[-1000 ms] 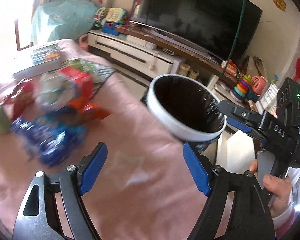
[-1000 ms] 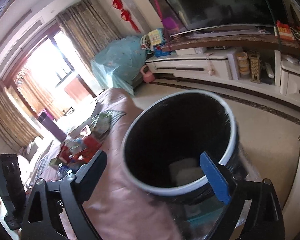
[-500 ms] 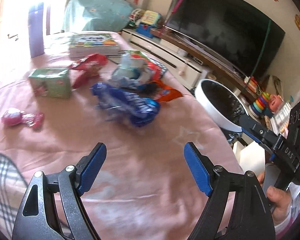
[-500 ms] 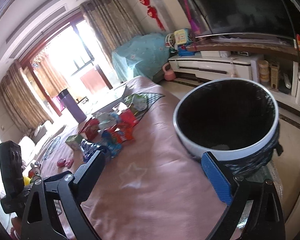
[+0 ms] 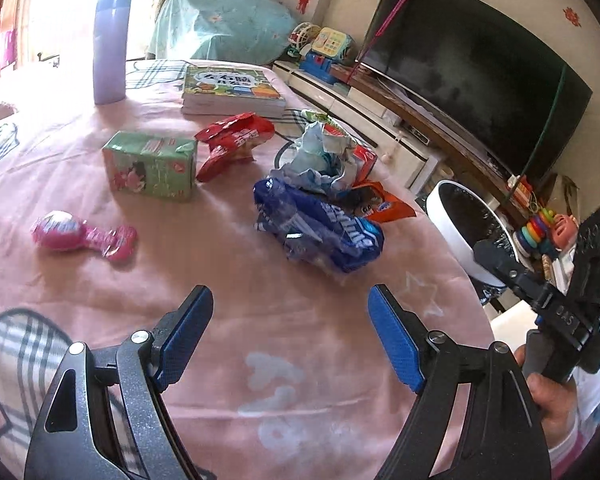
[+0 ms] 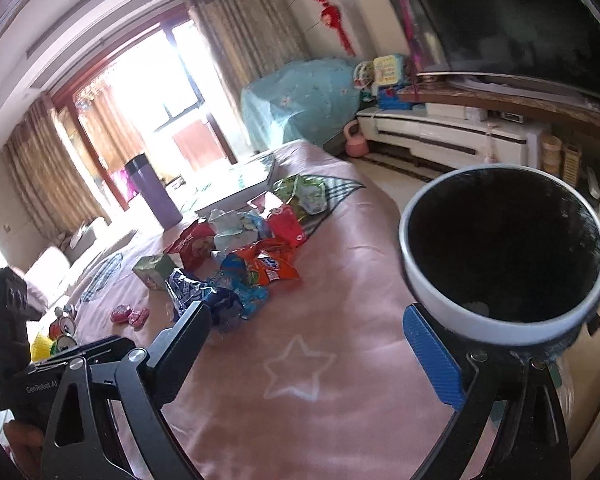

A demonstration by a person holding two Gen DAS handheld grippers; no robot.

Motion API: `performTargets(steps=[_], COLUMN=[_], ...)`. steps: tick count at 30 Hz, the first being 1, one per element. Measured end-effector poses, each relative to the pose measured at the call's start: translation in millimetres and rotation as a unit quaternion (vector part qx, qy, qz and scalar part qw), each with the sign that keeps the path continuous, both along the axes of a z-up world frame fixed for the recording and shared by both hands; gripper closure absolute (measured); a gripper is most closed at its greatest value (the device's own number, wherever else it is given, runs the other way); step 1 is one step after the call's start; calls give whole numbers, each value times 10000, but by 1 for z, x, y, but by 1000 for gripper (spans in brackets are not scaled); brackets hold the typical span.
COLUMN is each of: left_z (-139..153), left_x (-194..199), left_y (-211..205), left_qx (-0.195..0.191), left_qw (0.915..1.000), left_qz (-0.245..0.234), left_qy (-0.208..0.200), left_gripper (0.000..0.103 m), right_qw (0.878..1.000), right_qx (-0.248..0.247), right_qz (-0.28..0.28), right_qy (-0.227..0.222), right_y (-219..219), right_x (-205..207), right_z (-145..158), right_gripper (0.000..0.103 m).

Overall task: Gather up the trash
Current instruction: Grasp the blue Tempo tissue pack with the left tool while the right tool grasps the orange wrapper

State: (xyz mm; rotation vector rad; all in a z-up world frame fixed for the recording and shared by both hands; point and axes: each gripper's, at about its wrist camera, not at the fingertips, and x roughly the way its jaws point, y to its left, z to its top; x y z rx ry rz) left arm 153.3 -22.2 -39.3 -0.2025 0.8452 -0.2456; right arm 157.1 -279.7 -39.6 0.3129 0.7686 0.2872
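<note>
Trash lies on the pink tablecloth (image 5: 228, 288): a blue wrapper (image 5: 320, 232), an orange packet (image 5: 384, 206), crumpled pale wrappers (image 5: 320, 160), a red packet (image 5: 232, 140), a green tissue pack (image 5: 152, 164) and a pink candy wrapper (image 5: 80, 236). My left gripper (image 5: 290, 336) is open and empty above the cloth, short of the blue wrapper. A white-rimmed bin with a black liner (image 6: 504, 248) stands at the table's right edge. My right gripper (image 6: 316, 344) is open and empty, its right finger just below the bin's rim. The pile also shows in the right wrist view (image 6: 236, 256).
A purple bottle (image 5: 110, 44) and a stack of books (image 5: 230, 90) stand at the table's far side. A TV (image 5: 472, 68) on a low white cabinet (image 5: 360, 124) lines the right wall, with toys beside it. A covered teal object (image 6: 300, 100) sits by the window.
The left gripper has swung left from the bin and over the table toward the trash pile. The right gripper has pulled back from the bin, so the table shows.
</note>
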Motion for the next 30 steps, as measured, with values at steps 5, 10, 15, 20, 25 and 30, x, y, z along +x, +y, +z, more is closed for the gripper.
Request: performTargets(steps=[5,10,15,20,25,30], left_z=[-4,-5,-13,-22,-21,-15], left_x=[23,42,63,82,78,64], left_y=[4,11,14,1,-6,-2], left_qx=[-505,-781,-988,-1058,-924,-906], left_qw=[9984,9964,9937,9918,9937,9943], left_qz=[-96,34,45,-177,-278,-285], left_qy=[249,342,523,689,568,481], left_gripper=[21,21,29,61,71,77], right_qw=[9991,9976,9957,9936,9918,9927], right_qx=[112,23,-115,-239,-270,-84], right_qz=[298,533,787,976,1123,1137], right_qy=[281,433,484,520,538,382], right_y=[7,17,30,40,44,40], right_x=[23,44,60,73,77,64], right_z=[-7,-16,-22,-29,-32,-23], right_gripper=[25,48,48,53,94,103])
